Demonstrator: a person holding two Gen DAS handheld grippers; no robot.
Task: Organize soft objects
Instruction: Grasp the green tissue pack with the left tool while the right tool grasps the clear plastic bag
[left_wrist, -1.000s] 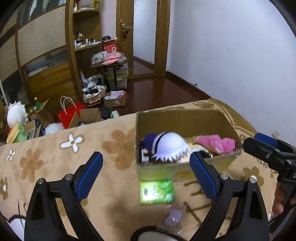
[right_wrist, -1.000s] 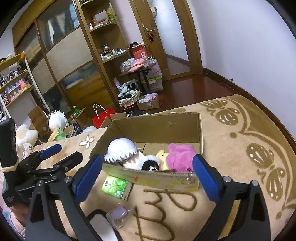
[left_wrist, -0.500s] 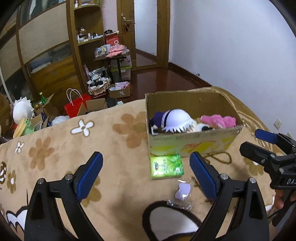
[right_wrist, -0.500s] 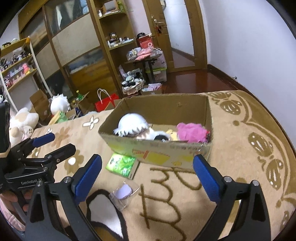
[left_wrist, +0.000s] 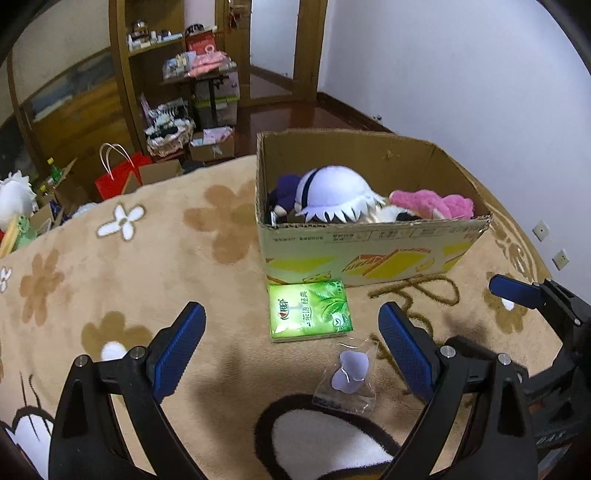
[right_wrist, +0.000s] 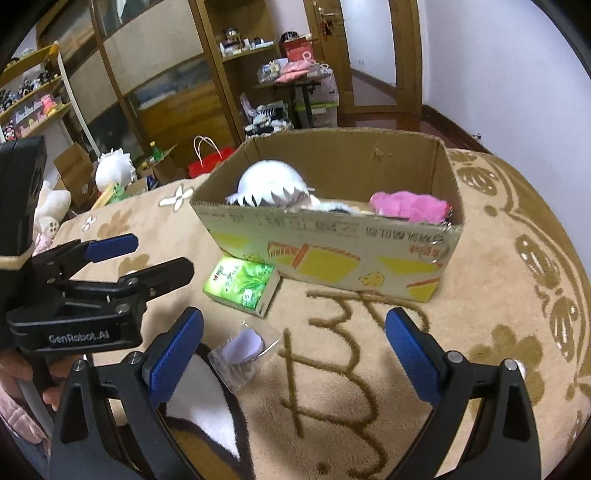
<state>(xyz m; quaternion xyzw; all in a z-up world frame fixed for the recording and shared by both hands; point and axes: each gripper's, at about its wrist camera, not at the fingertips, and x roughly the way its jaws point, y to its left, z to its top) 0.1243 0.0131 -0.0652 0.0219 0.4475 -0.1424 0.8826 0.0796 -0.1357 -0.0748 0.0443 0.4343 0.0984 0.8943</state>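
Both of your claws hang wide and empty over the tan flowered blanket (left_wrist: 110, 280); the left claw (left_wrist: 291, 350) points at the green tissue pack (left_wrist: 308, 309), and the right claw (right_wrist: 293, 350) sits beside it, facing the same patch. The cardboard box (left_wrist: 369, 254) stands just beyond, already holding a white-haired plush (left_wrist: 332, 194), a purple plush (left_wrist: 286, 186) and a pink plush (left_wrist: 432, 203). Two things lie outside it: the tissue pack, its far edge touching or nearly touching the box's front wall, and a small clear bag with a lilac puff (left_wrist: 349, 376) nearer to you. The step in hand looks like picking up one of these; the bag sits closest between the left claw's blue pads (left_wrist: 404, 356), so take it first. Come down low and level, straddle the puff rather than the loose film, and close gently; the plastic will likely slip or crumple if you pinch only a corner. For the pack, grip across its narrow sides; lift clear of the box wall before you swing it over the rim.
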